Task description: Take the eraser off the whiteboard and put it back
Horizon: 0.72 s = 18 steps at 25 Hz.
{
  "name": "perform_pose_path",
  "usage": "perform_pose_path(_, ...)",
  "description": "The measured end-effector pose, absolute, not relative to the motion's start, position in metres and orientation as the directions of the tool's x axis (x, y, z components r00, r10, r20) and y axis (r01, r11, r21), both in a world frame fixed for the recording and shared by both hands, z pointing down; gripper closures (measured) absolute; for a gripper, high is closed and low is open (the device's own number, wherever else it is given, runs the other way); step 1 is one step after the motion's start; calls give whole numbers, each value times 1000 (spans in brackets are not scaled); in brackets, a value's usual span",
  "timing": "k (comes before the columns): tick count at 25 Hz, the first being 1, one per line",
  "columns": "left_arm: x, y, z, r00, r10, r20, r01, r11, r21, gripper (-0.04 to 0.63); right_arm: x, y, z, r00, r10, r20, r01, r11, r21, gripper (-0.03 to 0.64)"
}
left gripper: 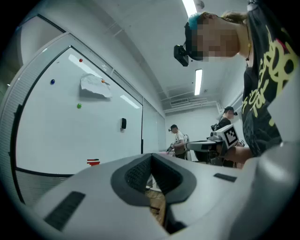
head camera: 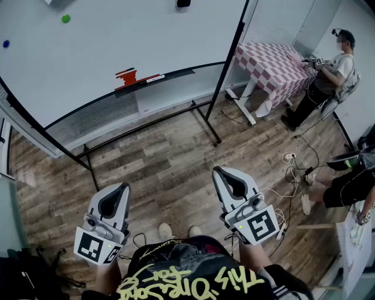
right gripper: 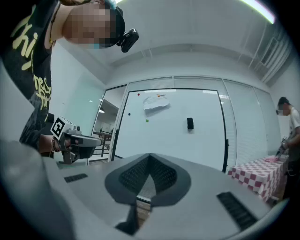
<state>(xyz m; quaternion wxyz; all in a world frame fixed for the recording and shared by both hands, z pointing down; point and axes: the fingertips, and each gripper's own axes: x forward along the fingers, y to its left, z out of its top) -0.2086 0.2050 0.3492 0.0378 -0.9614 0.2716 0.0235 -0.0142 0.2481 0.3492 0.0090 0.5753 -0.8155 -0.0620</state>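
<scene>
The whiteboard (head camera: 117,41) stands across the wooden floor, well ahead of me. A small black eraser (head camera: 183,3) sticks to its upper part; it also shows as the eraser (left gripper: 123,123) in the left gripper view and the eraser (right gripper: 190,123) in the right gripper view. My left gripper (head camera: 125,186) is held low near my body, jaws together with nothing between them. My right gripper (head camera: 217,170) is beside it, also shut and empty. Both point level toward the board, far from the eraser.
A red holder and markers (head camera: 126,77) lie on the board's tray. The stand's black legs (head camera: 208,117) reach out over the floor. A checked table (head camera: 275,64) with a person (head camera: 337,64) is at the right. Cables (head camera: 290,158) and a seated person (head camera: 351,184) are nearer right.
</scene>
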Motion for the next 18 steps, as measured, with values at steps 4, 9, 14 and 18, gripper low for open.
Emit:
perform_pose_path(4, -207, 208, 349, 852, -519, -63, -523, -850, -60, 589, -21, 251, 339, -355, -931, -81, -933, 347, 100, 610)
perform_pose_path(9, -206, 208, 351, 852, -520, -65, -523, -850, -53, 589, -17, 253, 349, -339, -940, -51, -937, 332, 110, 609)
perform_pose_path(14, -205, 210, 353, 853, -518, -64, -521, -852, -54, 589, -22, 252, 353, -363, -931, -34, -928, 358, 104, 609)
perform_pose_path(18, -210, 208, 352, 851, -521, -65, -525, -849, -59, 589, -26, 245, 352, -337, -940, -51, -938, 331, 101, 609)
